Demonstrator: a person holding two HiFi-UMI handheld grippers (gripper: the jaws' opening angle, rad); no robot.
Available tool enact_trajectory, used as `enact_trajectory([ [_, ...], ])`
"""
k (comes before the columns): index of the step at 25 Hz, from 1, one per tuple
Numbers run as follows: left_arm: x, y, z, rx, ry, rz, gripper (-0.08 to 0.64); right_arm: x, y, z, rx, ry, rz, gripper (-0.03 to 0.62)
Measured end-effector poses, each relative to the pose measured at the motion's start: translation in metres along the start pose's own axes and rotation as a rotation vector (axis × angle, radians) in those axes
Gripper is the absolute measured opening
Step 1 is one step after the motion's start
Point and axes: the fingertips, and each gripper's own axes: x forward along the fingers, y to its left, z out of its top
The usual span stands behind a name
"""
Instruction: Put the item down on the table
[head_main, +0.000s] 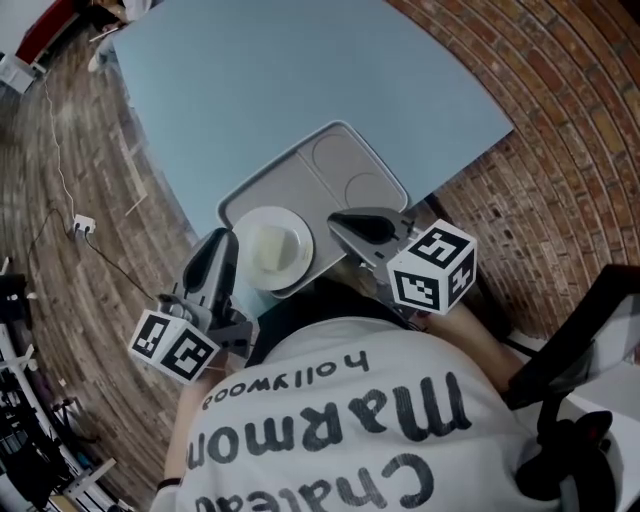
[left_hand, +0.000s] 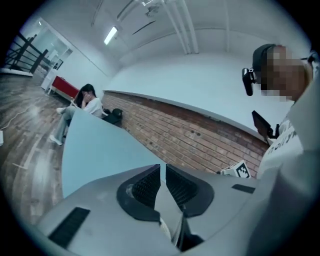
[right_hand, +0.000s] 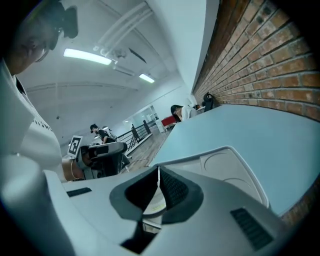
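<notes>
A grey compartment tray (head_main: 330, 170) hangs over the near edge of the light blue table (head_main: 280, 80), held between both grippers. A white plate (head_main: 272, 248) with a pale lump on it sits at the tray's near left corner. My left gripper (head_main: 222, 250) is shut on the tray's left near rim, and the thin grey rim (left_hand: 167, 200) shows between its pads. My right gripper (head_main: 345, 225) is shut on the near rim, just right of the plate. In the right gripper view the tray (right_hand: 225, 167) and plate (right_hand: 156, 200) lie beyond the jaws. Whether the tray rests on the table I cannot tell.
Brick paving (head_main: 560, 120) lies right of the table and wood floor (head_main: 60, 200) to the left, with a cable and socket (head_main: 82, 225) on it. A black chair (head_main: 590, 330) stands at my right. A person (left_hand: 82, 102) sits at the table's far end.
</notes>
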Motion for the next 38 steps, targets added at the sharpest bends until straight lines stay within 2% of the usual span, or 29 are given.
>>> enact_trajectory([
  [2,0.0,-0.013,0.0,0.037,0.008,-0.05,0.026,-0.003,0.003,0.005,-0.014,-0.014,0.0,0.015],
  [6,0.003,-0.032,-0.009,0.164,0.071,-0.095,0.017,-0.009,0.003,0.01,-0.035,-0.03,-0.017,0.015],
  [8,0.004,-0.037,-0.016,0.241,0.112,-0.096,0.017,-0.012,0.004,0.013,-0.036,-0.052,-0.018,0.015],
  [10,0.003,-0.038,-0.023,0.273,0.141,-0.086,0.017,-0.016,0.003,0.016,-0.036,-0.072,-0.022,0.015],
  [17,0.003,-0.051,-0.025,0.284,0.131,-0.129,0.017,-0.022,0.004,0.014,-0.092,-0.066,-0.037,0.014],
  [20,0.004,-0.053,-0.023,0.259,0.115,-0.136,0.017,-0.025,0.005,0.015,-0.121,-0.072,-0.046,0.011],
  [24,0.003,-0.055,-0.022,0.239,0.093,-0.141,0.017,-0.028,0.002,0.016,-0.095,-0.085,-0.05,0.011],
  [29,0.003,-0.056,-0.027,0.253,0.11,-0.131,0.017,-0.032,0.0,0.013,-0.092,-0.088,-0.055,0.011],
  [38,0.004,-0.058,-0.029,0.231,0.109,-0.129,0.017,-0.035,-0.002,0.01,-0.088,-0.066,-0.051,0.011],
])
